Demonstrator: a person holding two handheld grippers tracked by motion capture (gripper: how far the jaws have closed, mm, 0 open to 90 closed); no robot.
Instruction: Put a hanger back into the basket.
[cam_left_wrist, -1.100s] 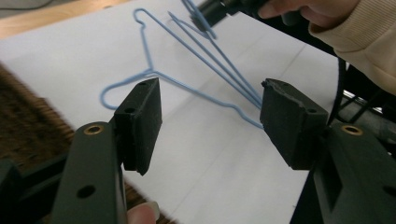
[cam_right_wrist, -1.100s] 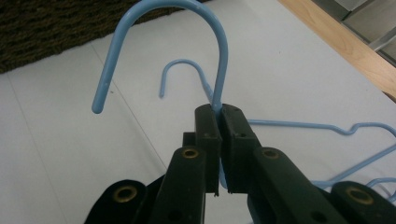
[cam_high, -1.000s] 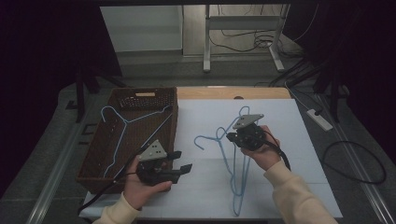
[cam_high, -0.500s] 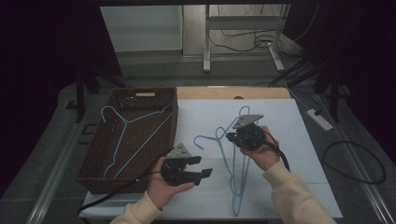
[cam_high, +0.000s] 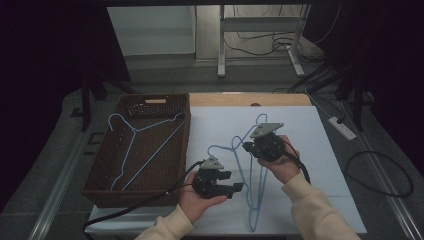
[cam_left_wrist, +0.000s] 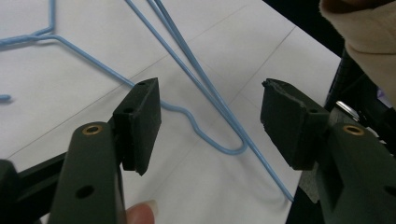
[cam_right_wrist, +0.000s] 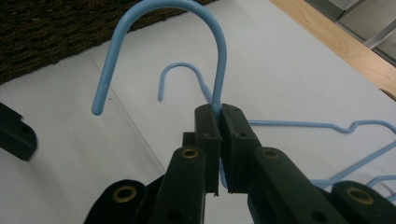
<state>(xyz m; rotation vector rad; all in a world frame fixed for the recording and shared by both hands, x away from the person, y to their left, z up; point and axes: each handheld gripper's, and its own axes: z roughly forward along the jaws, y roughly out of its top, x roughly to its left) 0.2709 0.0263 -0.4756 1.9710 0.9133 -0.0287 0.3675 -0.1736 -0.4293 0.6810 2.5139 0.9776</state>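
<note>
Two light-blue wire hangers (cam_high: 251, 210) lie overlapped on the white sheet (cam_high: 300, 130) in the middle of the table. My right gripper (cam_right_wrist: 219, 109) is shut on the neck of one hanger just below its hook (cam_right_wrist: 187, 9); the high view has this gripper (cam_high: 247, 146) above the hangers' top ends. A second hook (cam_right_wrist: 180, 70) rests on the sheet beyond. My left gripper (cam_high: 234, 181) is held low just left of the hangers' long wires, open, with nothing between its pads. Past the left gripper (cam_left_wrist: 210, 121), a bent hanger shoulder (cam_left_wrist: 233, 149) lies on the sheet.
A dark woven basket (cam_high: 186, 131) stands at the left with another blue hanger (cam_high: 135, 130) inside. The table's wooden edge (cam_high: 250, 99) runs along the far side. Cables and a power strip (cam_high: 342, 127) lie on the floor to the right.
My left gripper has moved right, from the basket's front corner to beside the hangers, and sunk a little, its jaws staying open. The right gripper has kept still on the hanger neck.
</note>
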